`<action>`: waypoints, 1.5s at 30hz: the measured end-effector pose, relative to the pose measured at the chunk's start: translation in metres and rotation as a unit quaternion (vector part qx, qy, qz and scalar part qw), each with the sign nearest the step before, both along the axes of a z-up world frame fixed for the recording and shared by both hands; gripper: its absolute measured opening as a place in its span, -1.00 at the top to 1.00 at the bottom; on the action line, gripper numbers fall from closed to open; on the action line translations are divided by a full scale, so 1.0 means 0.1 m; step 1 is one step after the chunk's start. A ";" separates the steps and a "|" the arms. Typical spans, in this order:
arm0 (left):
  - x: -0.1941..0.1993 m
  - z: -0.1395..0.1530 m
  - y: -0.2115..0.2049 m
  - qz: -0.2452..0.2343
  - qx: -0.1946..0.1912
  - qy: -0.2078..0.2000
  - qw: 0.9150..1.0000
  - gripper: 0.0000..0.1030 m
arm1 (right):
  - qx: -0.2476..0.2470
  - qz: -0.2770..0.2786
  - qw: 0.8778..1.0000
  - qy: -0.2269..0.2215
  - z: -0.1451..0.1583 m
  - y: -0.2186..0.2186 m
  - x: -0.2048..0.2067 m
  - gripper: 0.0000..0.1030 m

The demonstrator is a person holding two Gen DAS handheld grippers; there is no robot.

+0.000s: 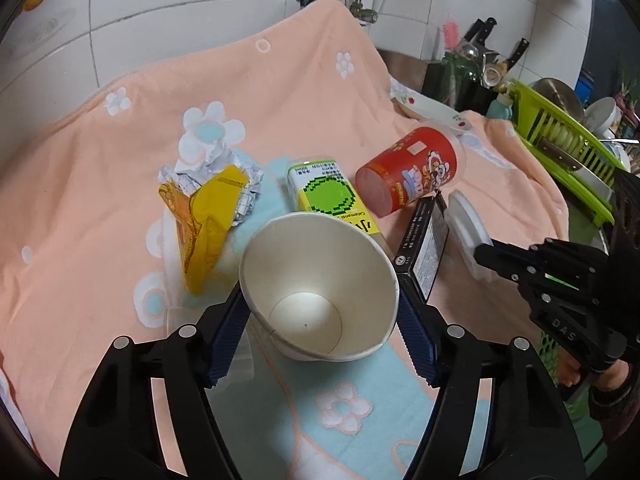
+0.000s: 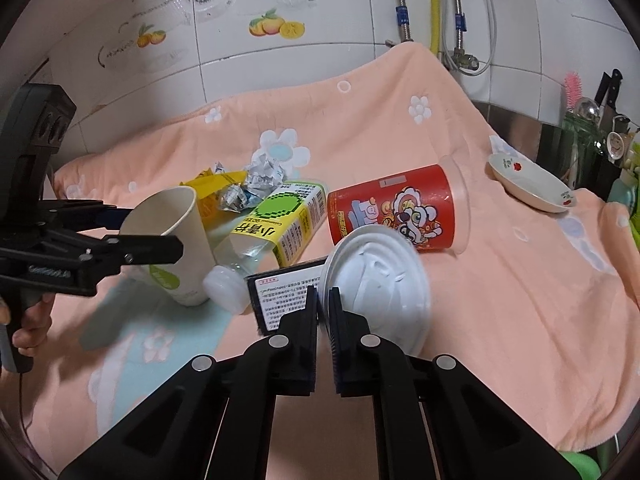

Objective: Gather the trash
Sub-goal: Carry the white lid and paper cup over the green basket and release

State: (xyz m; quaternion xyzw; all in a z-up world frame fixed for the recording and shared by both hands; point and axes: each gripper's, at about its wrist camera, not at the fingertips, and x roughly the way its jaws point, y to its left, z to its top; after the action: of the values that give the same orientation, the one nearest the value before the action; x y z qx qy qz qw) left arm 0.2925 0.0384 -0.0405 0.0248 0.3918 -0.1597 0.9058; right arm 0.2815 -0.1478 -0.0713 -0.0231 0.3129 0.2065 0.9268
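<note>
Presently, on a peach towel (image 1: 120, 184) over the table: paper cup (image 1: 318, 286), tilted, mouth toward the left wrist camera, base away; left gripper (image 1: 320, 334) part-open, blue pads at the cup's two sides, holding it. White lid (image 2: 378, 286), raised on edge, face toward the right wrist camera; right gripper (image 2: 324, 308) closed on its rim. Bottle (image 2: 276, 224), lying flat, long axis running from cap near the cup to base by the red cup (image 2: 394, 210), which lies on its side, mouth rightward. Black box (image 2: 282, 296) beside the lid. Crumpled wrappers (image 1: 208, 200) beyond the cup.
</note>
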 end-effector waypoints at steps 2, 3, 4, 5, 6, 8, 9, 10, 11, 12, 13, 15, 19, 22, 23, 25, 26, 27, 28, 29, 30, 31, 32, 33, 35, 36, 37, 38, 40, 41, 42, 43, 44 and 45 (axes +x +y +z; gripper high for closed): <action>-0.05 0.04 -0.02 0.000 0.006 -0.006 1.000 -0.33 | 0.005 -0.001 1.000 -0.003 0.03 -0.03 -0.08 0.89; -0.08 0.06 -0.03 0.000 0.009 -0.009 1.000 -0.33 | 0.007 -0.001 1.000 -0.003 0.04 -0.04 -0.11 0.89; -0.13 0.09 -0.05 -0.003 0.009 -0.011 1.000 -0.32 | 0.010 -0.001 1.000 -0.004 0.06 -0.05 -0.16 0.89; -0.15 0.11 -0.05 -0.005 0.009 -0.013 1.000 -0.32 | 0.012 -0.001 1.000 -0.005 0.07 -0.07 -0.20 0.89; -0.20 0.15 -0.07 -0.007 0.009 -0.016 1.000 -0.32 | 0.014 -0.001 1.000 -0.006 0.09 -0.08 -0.24 0.89; -0.28 0.21 -0.11 -0.014 0.008 -0.021 1.000 -0.32 | 0.016 -0.001 1.000 -0.009 0.12 -0.11 -0.34 0.89; -0.34 0.25 -0.14 -0.018 0.007 -0.025 0.999 -0.32 | 0.018 -0.001 1.000 -0.009 0.13 -0.13 -0.38 0.89; -0.38 0.27 -0.17 -0.022 0.006 -0.028 0.999 -0.32 | 0.020 -0.002 1.000 -0.011 0.15 -0.15 -0.44 0.89; -0.42 0.30 -0.18 -0.026 0.004 -0.030 0.999 -0.32 | 0.021 -0.003 1.000 -0.012 0.16 -0.18 -0.50 0.89; -0.48 0.33 -0.22 -0.032 0.003 -0.033 0.999 -0.32 | 0.023 -0.005 1.000 -0.013 0.18 -0.21 -0.56 0.89; -0.52 0.35 -0.27 -0.037 0.002 -0.036 0.999 -0.32 | 0.024 -0.006 1.000 -0.015 0.20 -0.23 -0.62 0.89; -0.62 0.39 -0.36 -0.050 -0.001 -0.041 0.998 -0.32 | 0.025 -0.009 0.999 -0.018 0.22 -0.28 -0.71 0.89; -0.79 0.43 -0.57 -0.076 -0.008 -0.045 0.996 -0.32 | 0.027 -0.019 0.999 -0.028 0.28 -0.41 -0.97 0.90; -0.91 0.46 -0.74 -0.095 -0.014 -0.048 0.994 -0.32 | 0.027 -0.031 0.999 -0.030 0.29 -0.53 -1.17 0.89; -0.95 0.46 -0.79 -0.102 -0.017 -0.049 0.993 -0.32 | 0.027 -0.035 0.999 -0.030 0.29 -0.56 -1.22 0.89; -1.02 0.48 -0.90 -0.114 -0.022 -0.050 0.992 -0.32 | 0.024 -0.047 0.998 -0.031 0.28 -0.66 -1.37 0.89; -1.05 0.48 -0.95 -0.120 -0.022 -0.051 0.991 -0.32 | 0.022 -0.051 0.998 -0.031 0.27 -0.70 -1.42 0.89; -1.09 0.48 -1.03 -0.127 -0.023 -0.052 0.990 -0.32 | 0.019 -0.057 0.998 -0.031 0.25 -0.74 -1.47 0.89; -1.12 0.48 -1.09 -0.133 -0.024 -0.051 0.989 -0.32 | 0.016 -0.066 0.997 -0.029 0.23 -0.81 -1.56 0.89; -1.15 0.47 -1.15 -0.140 -0.025 -0.051 0.989 -0.32 | 0.014 -0.074 0.997 -0.026 0.21 -0.87 -1.62 0.89; -1.18 0.47 -1.20 -0.144 -0.027 -0.050 0.988 -0.32 | 0.013 -0.078 0.997 -0.024 0.19 -0.91 -1.66 0.89; -1.21 0.47 -1.25 -0.150 -0.028 -0.049 0.987 -0.32 | 0.013 -0.089 0.996 -0.019 0.15 -1.00 -1.74 0.89; -1.23 0.47 -1.30 -0.155 -0.029 -0.048 0.986 -0.32 | 0.013 -0.095 0.995 -0.015 0.13 -1.05 -1.77 0.89; -1.27 0.45 -1.37 -0.162 -0.029 -0.047 0.985 -0.32 | 0.014 -0.102 0.995 -0.010 0.10 -1.12 -1.81 0.89; -1.33 0.43 -1.50 -0.174 -0.029 -0.045 0.983 -0.32 | 0.018 -0.117 0.993 0.001 0.02 -1.26 -1.92 0.89; -1.36 0.42 -1.55 -0.179 -0.030 -0.043 0.983 -0.32 | 0.019 -0.125 0.992 0.005 -0.01 -1.33 -1.98 0.89; -1.38 0.41 -1.60 -0.183 -0.031 -0.041 0.982 -0.32 | 0.019 -0.131 0.991 0.008 -0.03 -1.37 -2.01 0.89; -1.40 0.40 -1.64 -0.188 -0.031 -0.039 0.981 -0.32 | 0.019 -0.139 0.990 0.011 -0.06 -1.43 -2.06 0.89; -1.47 0.36 -1.78 -0.201 -0.027 -0.037 0.979 -0.32 | 0.023 -0.150 0.988 0.017 -0.11 -1.53 -2.14 0.89; -1.50 0.35 -1.82 -0.205 -0.026 -0.036 0.978 -0.32 | 0.026 -0.157 0.987 0.021 -0.15 -1.58 -2.18 0.89; -1.53 0.34 -1.88 -0.210 -0.027 -0.033 0.977 -0.32 | 0.029 -0.163 0.986 0.026 -0.18 -1.64 -2.22 0.89; -1.55 0.33 -1.92 -0.214 -0.027 -0.032 0.976 -0.32 | 0.030 -0.167 0.985 0.029 -0.20 -1.68 -2.25 0.86; -1.57 0.30 -1.98 -0.219 -0.028 -0.029 0.975 -0.32 | 0.031 -0.171 0.984 0.031 -0.22 -1.71 -2.27 0.84; -1.59 0.29 -2.03 -0.222 -0.028 -0.027 0.974 -0.32 | 0.032 -0.176 0.983 0.033 -0.24 -1.74 -2.30 0.83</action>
State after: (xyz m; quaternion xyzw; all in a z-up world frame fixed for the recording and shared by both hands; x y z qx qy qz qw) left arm 0.1334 -0.1641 -0.0116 0.0904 0.3474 -0.3666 0.8584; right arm 0.0519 -0.3221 -0.0949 0.0687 0.3353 0.0502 0.9383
